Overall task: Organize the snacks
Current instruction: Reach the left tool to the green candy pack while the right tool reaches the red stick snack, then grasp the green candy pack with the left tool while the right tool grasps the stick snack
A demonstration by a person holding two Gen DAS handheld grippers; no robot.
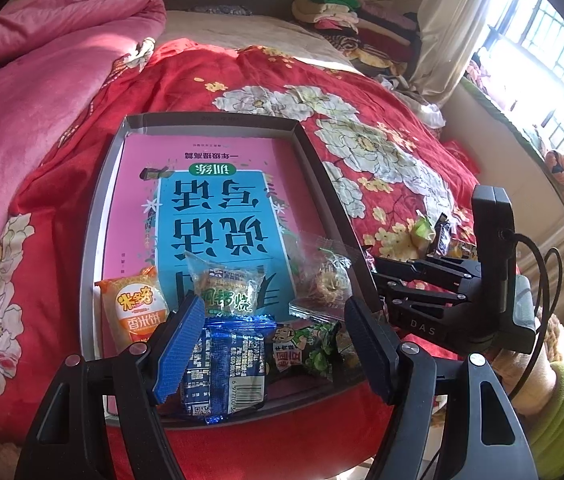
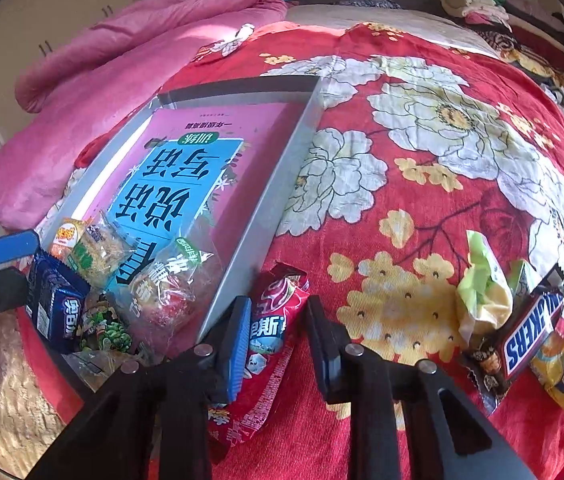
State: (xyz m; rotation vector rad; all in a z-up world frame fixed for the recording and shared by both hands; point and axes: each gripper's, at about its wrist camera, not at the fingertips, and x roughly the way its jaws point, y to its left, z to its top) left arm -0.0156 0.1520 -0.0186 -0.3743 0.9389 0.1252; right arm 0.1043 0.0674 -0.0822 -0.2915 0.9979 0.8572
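Right gripper [image 2: 278, 344] jaws pinch a crinkly red snack packet [image 2: 272, 344] on the floral bedspread [image 2: 421, 168], beside the grey box wall [image 2: 266, 208]; left gripper [image 1: 278, 344] jaws stand released above a glossy blue packet [image 1: 226, 368] inside.

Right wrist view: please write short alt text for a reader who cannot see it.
The right hand-held gripper is closed on a red snack packet lying on a red floral bedspread, beside a grey tray holding a pink book and several snacks. To the right lie a Snickers bar and other wrapped snacks.
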